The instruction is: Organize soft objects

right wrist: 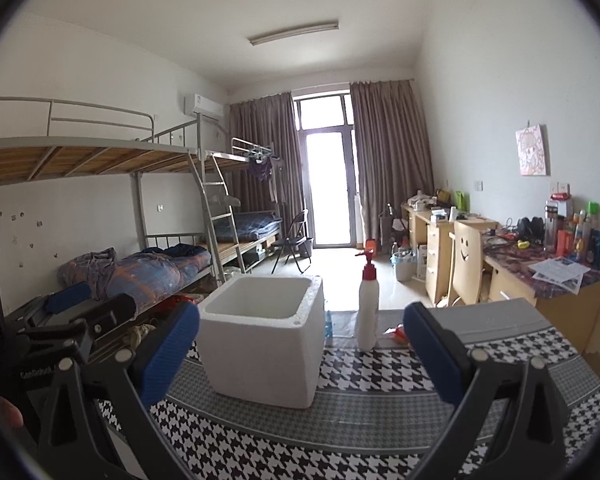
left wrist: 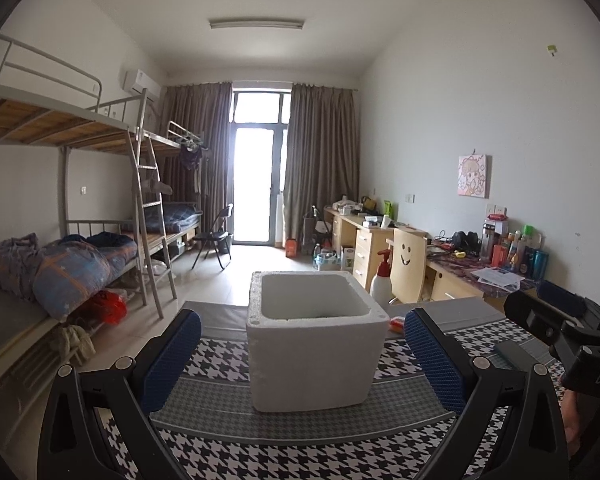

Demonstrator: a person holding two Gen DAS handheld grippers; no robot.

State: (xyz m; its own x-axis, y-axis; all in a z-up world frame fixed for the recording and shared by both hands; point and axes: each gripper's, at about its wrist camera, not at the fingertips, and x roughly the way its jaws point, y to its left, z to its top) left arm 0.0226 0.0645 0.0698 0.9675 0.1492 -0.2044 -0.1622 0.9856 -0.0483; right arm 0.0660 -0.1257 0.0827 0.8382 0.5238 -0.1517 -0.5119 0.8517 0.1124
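Observation:
A white foam box (left wrist: 314, 344) stands open-topped on a table covered with a houndstooth cloth (left wrist: 300, 452); its inside shows nothing from here. My left gripper (left wrist: 302, 356) is open and empty, its blue pads either side of the box, short of it. My right gripper (right wrist: 302, 354) is open and empty, the box (right wrist: 262, 340) ahead and left of centre. A small red and orange object (left wrist: 396, 324) lies behind the box, also in the right wrist view (right wrist: 398, 332). Each gripper shows at the other view's edge.
A white pump bottle with a red top (right wrist: 368, 304) stands on the table right of the box. Beyond the table are bunk beds (left wrist: 80, 256) on the left, desks with clutter (left wrist: 492, 264) and a chair (left wrist: 408, 264) on the right.

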